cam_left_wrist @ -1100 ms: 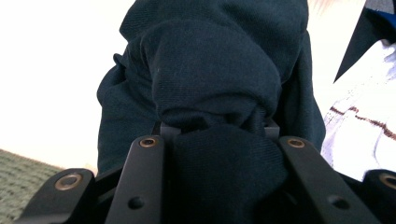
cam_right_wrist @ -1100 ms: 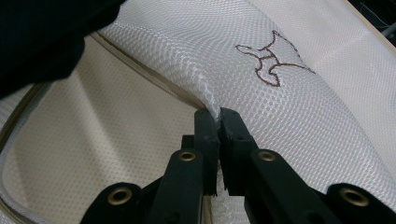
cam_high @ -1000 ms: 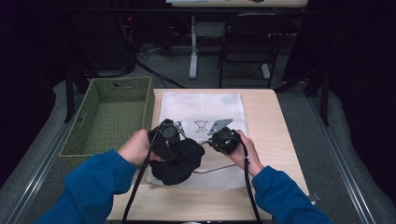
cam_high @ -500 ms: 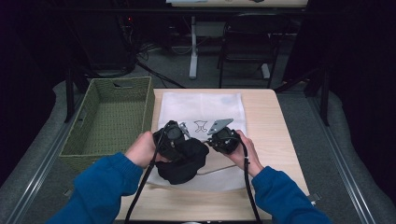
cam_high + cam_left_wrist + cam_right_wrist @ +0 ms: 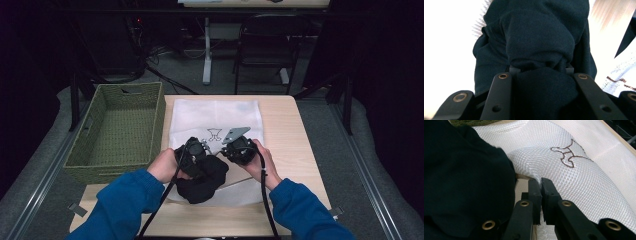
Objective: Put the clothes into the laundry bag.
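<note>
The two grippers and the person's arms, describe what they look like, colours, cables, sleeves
Both arms wear blue long sleeves. The left gripper and right gripper are black, blocky units, each trailing a black cable back along the forearm. The right one carries a grey three-cornered plate on top. Their flat black jaws bear brass-coloured rivets.

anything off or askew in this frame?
Nothing damaged or spilled. The white mesh bag lies flat on the table except its near edge, lifted where the right gripper pinches it. The left gripper holds a bunched dark cloth at that opening. The basket sits square beside the table.
</note>
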A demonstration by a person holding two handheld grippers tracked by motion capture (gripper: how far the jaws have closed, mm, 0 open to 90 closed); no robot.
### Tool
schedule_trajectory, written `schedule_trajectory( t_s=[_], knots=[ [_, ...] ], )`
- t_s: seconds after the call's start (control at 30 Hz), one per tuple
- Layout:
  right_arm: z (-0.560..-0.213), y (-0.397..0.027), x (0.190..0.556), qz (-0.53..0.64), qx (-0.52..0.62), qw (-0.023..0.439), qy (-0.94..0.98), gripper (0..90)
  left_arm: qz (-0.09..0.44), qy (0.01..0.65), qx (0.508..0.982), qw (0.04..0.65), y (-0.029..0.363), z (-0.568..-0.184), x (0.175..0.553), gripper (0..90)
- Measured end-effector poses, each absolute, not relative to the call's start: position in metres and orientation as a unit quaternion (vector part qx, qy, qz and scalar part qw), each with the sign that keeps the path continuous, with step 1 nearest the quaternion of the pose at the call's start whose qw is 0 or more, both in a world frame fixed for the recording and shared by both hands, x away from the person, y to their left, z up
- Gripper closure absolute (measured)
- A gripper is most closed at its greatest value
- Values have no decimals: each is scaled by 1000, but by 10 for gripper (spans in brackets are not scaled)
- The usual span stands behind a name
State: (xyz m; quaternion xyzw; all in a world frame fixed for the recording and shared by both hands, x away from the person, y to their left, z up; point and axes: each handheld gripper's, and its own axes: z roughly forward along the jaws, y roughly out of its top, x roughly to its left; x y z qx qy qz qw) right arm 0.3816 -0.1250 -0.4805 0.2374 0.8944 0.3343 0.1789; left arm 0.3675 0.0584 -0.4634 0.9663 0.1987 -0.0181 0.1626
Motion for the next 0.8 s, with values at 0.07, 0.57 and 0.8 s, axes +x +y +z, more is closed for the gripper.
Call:
schedule_trajectory(
  t_s=[0.07,0.57,0.8],
  knots=[
    [-480,-125,381,338,236,179,894,875,-21,200,967,157,56,-469,367,671],
    [-474,-122,377,356,234,175,888,874,-30,216,961,173,52,-490,368,674],
    [-471,-123,377,363,240,177,883,875,-21,250,942,225,59,-469,368,676]
  ],
)
